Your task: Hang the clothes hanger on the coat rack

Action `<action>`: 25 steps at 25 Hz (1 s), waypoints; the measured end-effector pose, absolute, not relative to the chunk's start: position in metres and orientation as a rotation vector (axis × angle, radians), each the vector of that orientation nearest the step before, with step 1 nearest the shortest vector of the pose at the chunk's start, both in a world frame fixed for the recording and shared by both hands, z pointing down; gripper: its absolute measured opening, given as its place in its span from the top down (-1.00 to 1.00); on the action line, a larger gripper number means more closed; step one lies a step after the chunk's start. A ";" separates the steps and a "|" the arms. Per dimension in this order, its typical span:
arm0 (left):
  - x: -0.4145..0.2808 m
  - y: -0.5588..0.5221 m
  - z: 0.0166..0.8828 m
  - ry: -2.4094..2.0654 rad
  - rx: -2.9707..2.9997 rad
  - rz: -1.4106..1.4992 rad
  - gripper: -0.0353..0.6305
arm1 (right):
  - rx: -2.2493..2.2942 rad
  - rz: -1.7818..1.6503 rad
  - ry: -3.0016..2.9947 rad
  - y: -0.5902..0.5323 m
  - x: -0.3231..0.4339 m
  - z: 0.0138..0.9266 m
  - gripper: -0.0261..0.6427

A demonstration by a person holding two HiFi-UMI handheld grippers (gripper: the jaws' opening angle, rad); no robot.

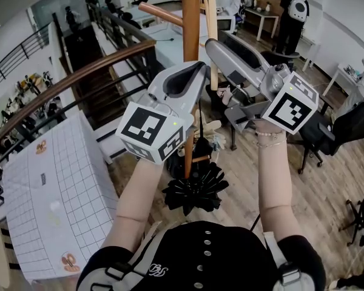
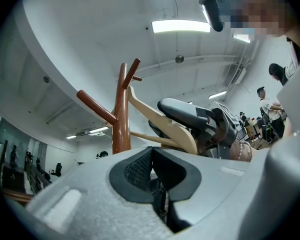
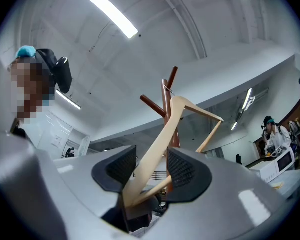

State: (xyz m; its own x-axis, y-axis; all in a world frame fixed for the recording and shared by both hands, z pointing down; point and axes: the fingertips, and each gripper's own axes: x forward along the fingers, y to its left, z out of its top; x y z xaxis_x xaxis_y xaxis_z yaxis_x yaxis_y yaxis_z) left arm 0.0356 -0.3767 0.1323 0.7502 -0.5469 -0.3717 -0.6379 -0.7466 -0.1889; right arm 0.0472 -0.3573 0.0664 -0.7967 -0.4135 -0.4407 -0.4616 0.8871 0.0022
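A brown wooden coat rack (image 1: 191, 17) stands right in front of me, with angled pegs (image 2: 96, 106) near its top. In the right gripper view a pale wooden hanger (image 3: 162, 139) leans up against the rack's top (image 3: 166, 91). Its hook is too small to make out. The hanger's arm passes between the pads of my right gripper (image 3: 151, 169), whose jaws are open, with a gap beside the wood. My left gripper (image 2: 151, 159) is raised next to it, left of the pole, jaws shut and empty. The head view shows both grippers, left (image 1: 197, 71) and right (image 1: 213, 44), flanking the pole.
The rack's black spoked base (image 1: 196, 190) sits on the wooden floor by my body. A white grid-patterned table (image 1: 54, 187) stands at left, below a curved wooden handrail (image 1: 67, 83). Office chairs (image 1: 346, 126) and people stand at right and far back.
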 end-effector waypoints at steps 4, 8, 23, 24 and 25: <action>0.040 -0.374 0.139 0.925 -2.663 0.412 0.89 | -0.655 0.139 2.620 -0.353 0.051 0.076 0.37; 0.040 -0.371 0.143 0.937 -2.672 0.403 0.89 | -0.630 0.103 2.579 -0.347 0.058 0.080 0.37; 0.043 -0.353 0.164 0.963 -2.686 0.392 0.89 | -0.739 0.037 2.633 -0.341 0.058 0.144 0.37; 0.043 -0.351 0.166 0.966 -2.685 0.386 0.89 | -0.761 0.049 2.634 -0.340 0.058 0.148 0.38; 0.043 -0.349 0.169 0.969 -2.684 0.379 0.89 | -0.784 0.056 2.630 -0.339 0.059 0.151 0.41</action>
State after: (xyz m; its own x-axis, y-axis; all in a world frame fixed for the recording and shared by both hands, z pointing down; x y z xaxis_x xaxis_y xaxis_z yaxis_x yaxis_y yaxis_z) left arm 0.0427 -0.3493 0.1690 0.7433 -0.5824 -0.3290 -0.6510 -0.7430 -0.1555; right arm 0.0587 -0.3391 0.1515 -0.7656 -0.5179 -0.3816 -0.5338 0.8425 -0.0726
